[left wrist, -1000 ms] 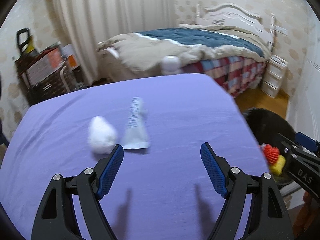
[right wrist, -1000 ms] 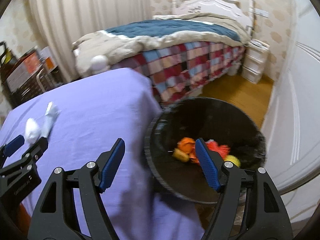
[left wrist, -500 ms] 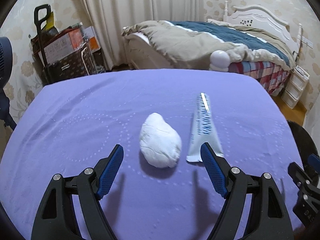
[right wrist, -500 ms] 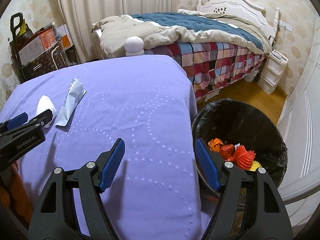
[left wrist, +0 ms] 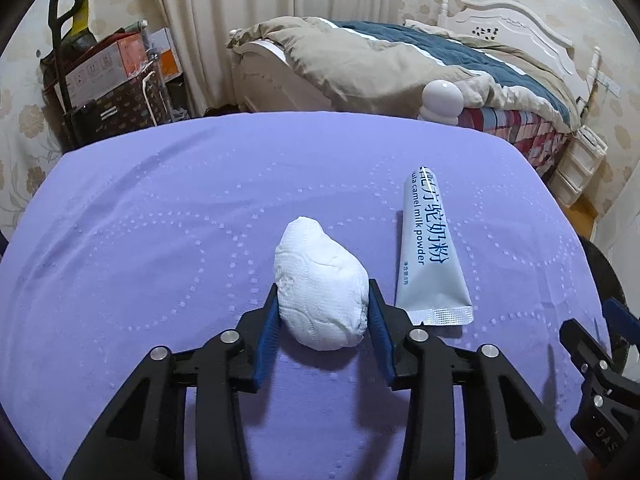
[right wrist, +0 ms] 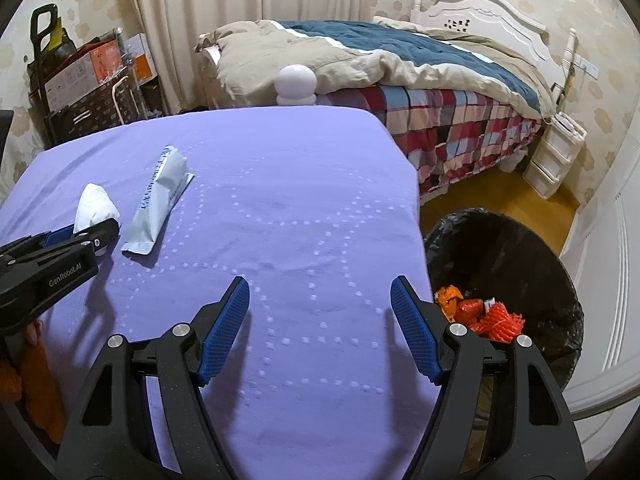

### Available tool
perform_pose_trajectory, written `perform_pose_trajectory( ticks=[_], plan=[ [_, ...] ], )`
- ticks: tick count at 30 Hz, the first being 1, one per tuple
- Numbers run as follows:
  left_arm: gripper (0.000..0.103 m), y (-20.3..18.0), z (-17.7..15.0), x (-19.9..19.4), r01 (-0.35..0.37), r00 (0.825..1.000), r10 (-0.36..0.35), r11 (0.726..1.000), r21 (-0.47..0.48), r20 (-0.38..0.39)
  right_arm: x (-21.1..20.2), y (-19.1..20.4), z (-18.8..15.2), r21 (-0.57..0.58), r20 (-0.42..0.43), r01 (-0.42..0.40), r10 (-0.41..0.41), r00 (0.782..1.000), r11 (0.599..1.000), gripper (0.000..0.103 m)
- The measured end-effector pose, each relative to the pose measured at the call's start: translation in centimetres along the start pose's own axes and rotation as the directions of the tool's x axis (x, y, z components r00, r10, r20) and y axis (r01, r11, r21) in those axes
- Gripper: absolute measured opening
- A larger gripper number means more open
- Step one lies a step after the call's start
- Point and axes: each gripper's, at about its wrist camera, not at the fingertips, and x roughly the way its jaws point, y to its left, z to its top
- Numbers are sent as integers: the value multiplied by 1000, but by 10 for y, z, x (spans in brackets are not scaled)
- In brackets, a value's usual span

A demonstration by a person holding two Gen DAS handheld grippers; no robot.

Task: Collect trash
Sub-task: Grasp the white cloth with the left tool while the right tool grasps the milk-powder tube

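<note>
Closed since before, left gripper [left wrist: 323, 312] jaws pinch tissue wad [left wrist: 320, 288].

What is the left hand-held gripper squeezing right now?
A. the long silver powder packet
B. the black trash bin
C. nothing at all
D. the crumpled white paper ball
D: the left hand-held gripper has its blue pads pressed on both sides of the crumpled white paper ball, while the long silver powder packet lies untouched beside it.
</note>
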Motion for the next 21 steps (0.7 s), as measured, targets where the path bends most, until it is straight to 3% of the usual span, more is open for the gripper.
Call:
perform_pose_trajectory(
  ticks=[9, 21],
  plan=[
    [38, 29, -8, -10, -45, 999, 44, 999, 4, 17, 3, 26, 5, -36, -2, -34, 34, 999, 999, 72],
    [38, 100, -19, -22, -141, 990, 142, 987, -74, 20, 6, 75, 11, -96, -18, -112, 111, 994, 989, 78]
  ],
)
